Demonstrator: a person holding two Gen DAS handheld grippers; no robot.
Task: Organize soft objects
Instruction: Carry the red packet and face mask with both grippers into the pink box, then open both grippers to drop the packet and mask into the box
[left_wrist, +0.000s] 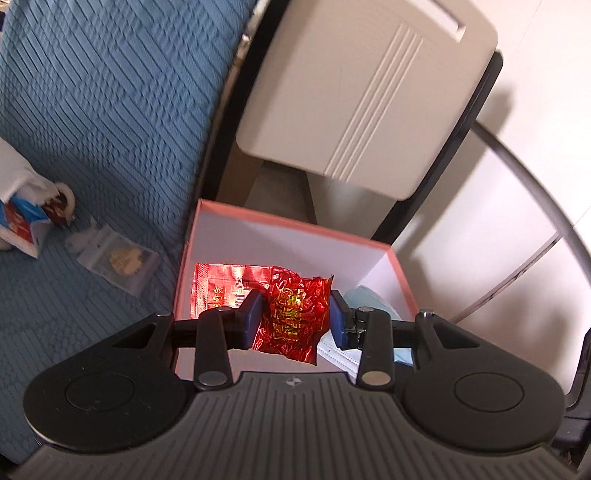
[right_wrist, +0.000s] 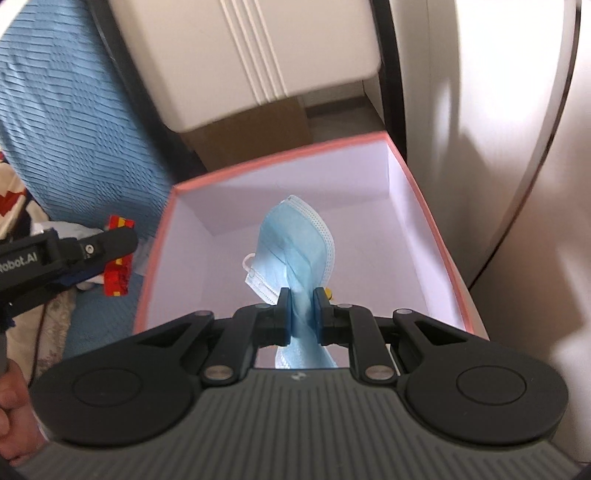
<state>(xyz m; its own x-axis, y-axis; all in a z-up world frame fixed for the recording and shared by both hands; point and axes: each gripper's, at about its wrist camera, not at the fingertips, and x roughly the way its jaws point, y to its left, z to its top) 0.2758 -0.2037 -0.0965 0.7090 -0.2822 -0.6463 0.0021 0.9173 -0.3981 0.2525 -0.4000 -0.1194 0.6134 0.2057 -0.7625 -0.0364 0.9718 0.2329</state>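
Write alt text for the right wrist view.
The right gripper pinches a crumpled light-blue surgical face mask above an open pink-rimmed white cardboard box. Left of the box, over a blue quilted bedspread, the left gripper carries a red and yellow foil packet.

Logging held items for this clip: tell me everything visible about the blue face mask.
The face mask is a light blue pleated disposable one with a white stitched edge and a white ear loop at its left. It looks like thin, soft fabric, twisted and bunched where the right hand-held gripper pinches it. It hangs over the open pink-rimmed box, its top end pointing up and its lower end drooping below the jaws.
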